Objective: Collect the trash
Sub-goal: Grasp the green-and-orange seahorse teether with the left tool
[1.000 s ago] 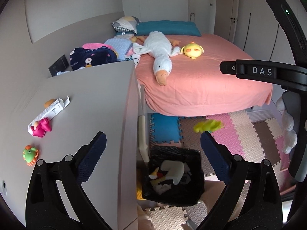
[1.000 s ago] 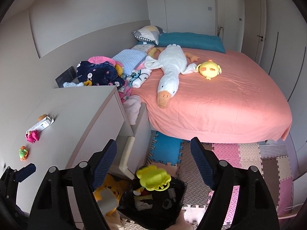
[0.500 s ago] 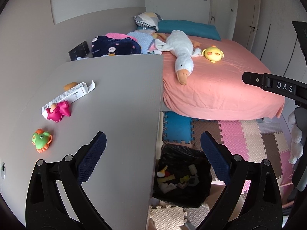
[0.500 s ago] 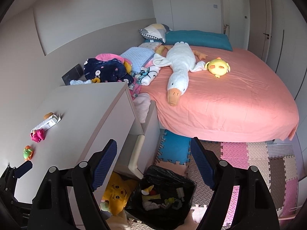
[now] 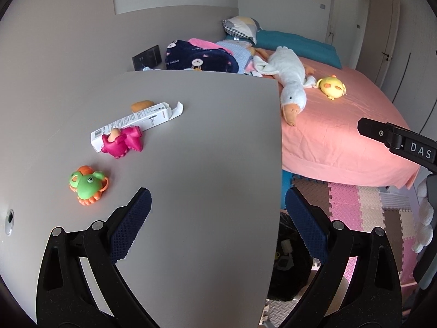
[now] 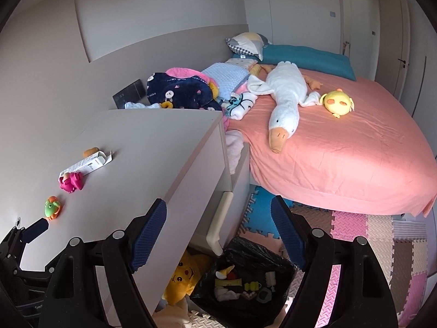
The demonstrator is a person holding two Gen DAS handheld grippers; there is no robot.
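On the grey desk top lie a green and orange frog toy, a pink toy, a white torn carton and a small orange piece. My left gripper is open and empty above the desk's near right part. My right gripper is open and empty, over the desk's edge and the black trash bag on the floor, which holds several bits of trash. The same toys show in the right wrist view: frog, pink toy, carton.
A bed with a pink sheet carries a white goose plush, a yellow chick plush and piled clothes. Foam puzzle mats cover the floor. A yellow plush lies beside the bag under the desk.
A yellow-green item fell from the right gripper into the black bag. The left gripper swung left from over the bag to over the desk top. The right gripper rose slightly.
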